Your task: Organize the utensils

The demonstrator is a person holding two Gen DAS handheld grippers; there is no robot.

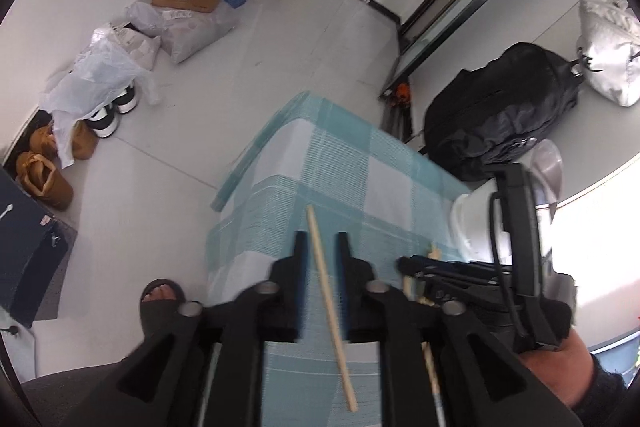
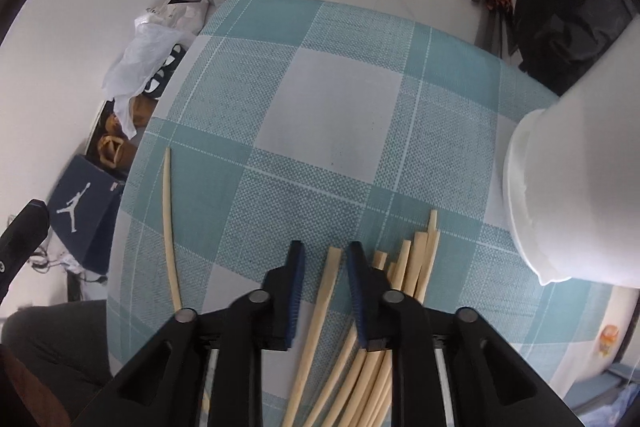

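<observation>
**Bamboo chopsticks, both claws lined up**

Wooden stick (image 1: 330, 301) lies lengthwise between my left claw (image 1: 320, 247) fingers, jaws spread, nothing pinched. Right claw (image 2: 325, 255) is also spread, straddling one stick (image 2: 320, 311) at the pile's (image 2: 404, 275) left edge. White tub (image 2: 568, 203) sits to the right, so I reckon the right hand's nearer.

A single pale wooden chopstick (image 1: 330, 305) lies flat on the worktop (image 1: 384, 171), apart from the rest, framed by the spread fingers of the left claw (image 1: 319, 242). A loose bundle of chopsticks (image 2: 404, 275) of the same light wood fans out further right, ends uneven, one chopstick at its left edge (image 2: 320, 319) running between the parted fingers of the right claw (image 2: 325, 254). A white plastic container (image 2: 576, 195) stands at the worktop's right side, near the bundle's tips.
</observation>
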